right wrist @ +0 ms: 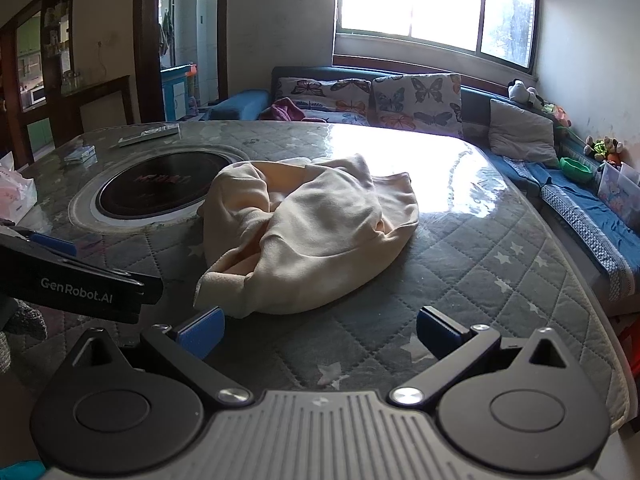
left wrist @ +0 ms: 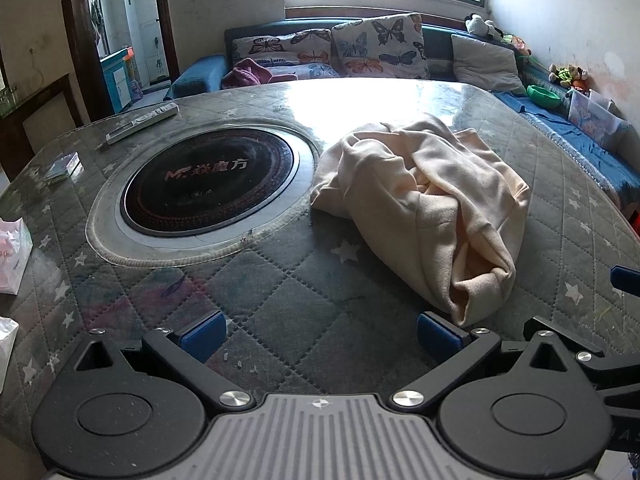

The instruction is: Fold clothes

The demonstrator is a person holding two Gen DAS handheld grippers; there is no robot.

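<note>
A crumpled cream garment [left wrist: 432, 204] lies in a heap on the quilted grey table cover [left wrist: 304, 292], right of the round cooktop. It also shows in the right wrist view [right wrist: 308, 232], in the middle of the table. My left gripper [left wrist: 320, 334] is open and empty, low over the table, with its right pad close to the garment's near end. My right gripper [right wrist: 318, 330] is open and empty, just in front of the garment's near edge. The left gripper's body [right wrist: 72, 284] shows at the left of the right wrist view.
A round black induction cooktop [left wrist: 210, 178] is set into the table. A remote control [left wrist: 142, 122] and a small pack [left wrist: 62, 166] lie at the far left. White bags [left wrist: 12, 252] stand at the left edge. A sofa with butterfly cushions [left wrist: 376, 46] runs behind and right.
</note>
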